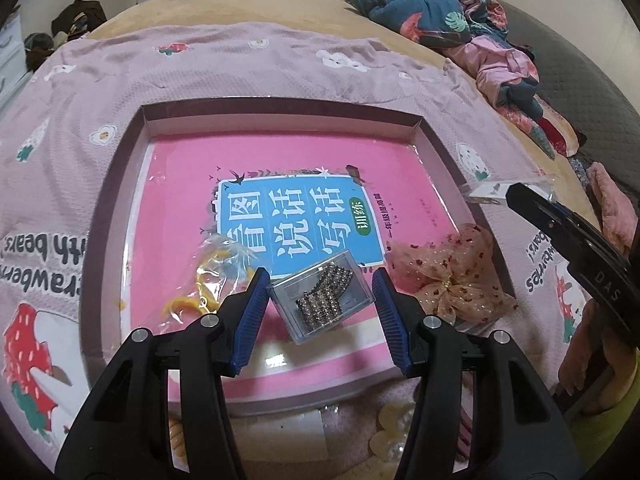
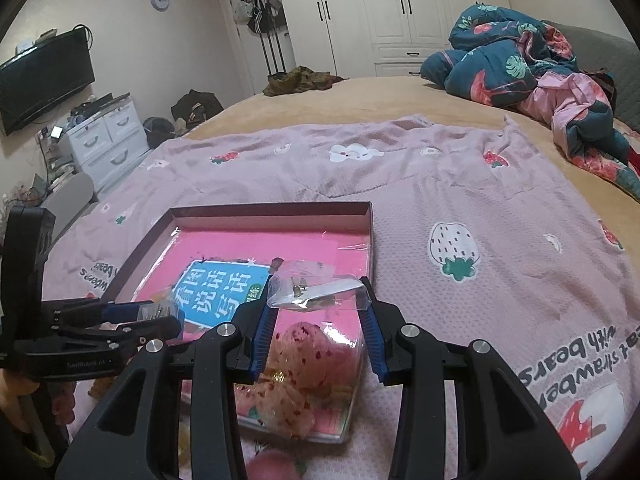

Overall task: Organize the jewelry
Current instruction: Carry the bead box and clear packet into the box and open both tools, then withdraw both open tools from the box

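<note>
A shallow mauve box lid (image 1: 132,160) on the bed holds a pink book (image 1: 280,184). My left gripper (image 1: 318,284) is open around a clear case with a rhinestone piece (image 1: 322,300) lying on the book, touching neither pad. A yellow bagged piece (image 1: 216,276) lies to its left and a pink sheer bow (image 1: 452,276) to its right. My right gripper (image 2: 318,294) is shut on a clear plastic bag with small earrings (image 2: 316,290), held above the box's right edge (image 2: 370,236); the bow (image 2: 300,364) lies below it.
A pink strawberry-print blanket (image 2: 460,184) covers the bed under the box. A heap of blue and pink bedding (image 2: 532,76) lies at the far right. White pearly pieces (image 1: 390,432) lie near the box's front edge. Drawers (image 2: 108,136) and a TV (image 2: 44,80) stand left.
</note>
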The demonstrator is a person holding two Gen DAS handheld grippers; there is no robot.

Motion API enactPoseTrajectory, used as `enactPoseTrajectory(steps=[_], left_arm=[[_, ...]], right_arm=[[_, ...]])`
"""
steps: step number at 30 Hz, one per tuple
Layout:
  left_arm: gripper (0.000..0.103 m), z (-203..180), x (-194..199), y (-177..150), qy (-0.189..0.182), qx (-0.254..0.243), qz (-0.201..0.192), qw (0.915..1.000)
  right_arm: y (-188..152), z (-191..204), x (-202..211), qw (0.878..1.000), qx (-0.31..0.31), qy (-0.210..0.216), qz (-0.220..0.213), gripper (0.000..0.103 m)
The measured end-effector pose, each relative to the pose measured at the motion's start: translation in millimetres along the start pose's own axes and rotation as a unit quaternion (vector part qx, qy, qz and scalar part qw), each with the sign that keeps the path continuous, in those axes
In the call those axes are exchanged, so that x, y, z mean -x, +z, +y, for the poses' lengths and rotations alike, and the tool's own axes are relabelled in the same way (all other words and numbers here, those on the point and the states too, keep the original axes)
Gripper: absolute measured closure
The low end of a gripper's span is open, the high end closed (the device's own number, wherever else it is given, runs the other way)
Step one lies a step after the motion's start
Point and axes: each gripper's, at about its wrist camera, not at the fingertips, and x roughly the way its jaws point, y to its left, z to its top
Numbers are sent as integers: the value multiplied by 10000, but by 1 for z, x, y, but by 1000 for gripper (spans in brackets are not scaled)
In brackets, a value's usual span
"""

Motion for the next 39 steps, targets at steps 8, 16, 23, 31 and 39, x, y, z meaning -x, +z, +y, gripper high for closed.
enactPoseTrajectory(steps=[8,16,23,31,39], left_arm=[[58,2,-9,0,4,-32,54,10000],[50,6,-5,-3,-4,-14,-8,10000],[48,14,8,-8,0,124,-100,9999],[45,17,18,-16,21,209,-140,9997],[40,17,32,-23,33,236,-234,9994]], right_arm=[[0,1,-19,9999,-39,-55,88,65],[-3,3,-36,9996,-31,-185,226,65],[-11,9,-39,9992,11,-236,336,62],[-18,11,-24,9993,-47,-218,316,47],[-25,8,7,9994,-126,-239,192,33]])
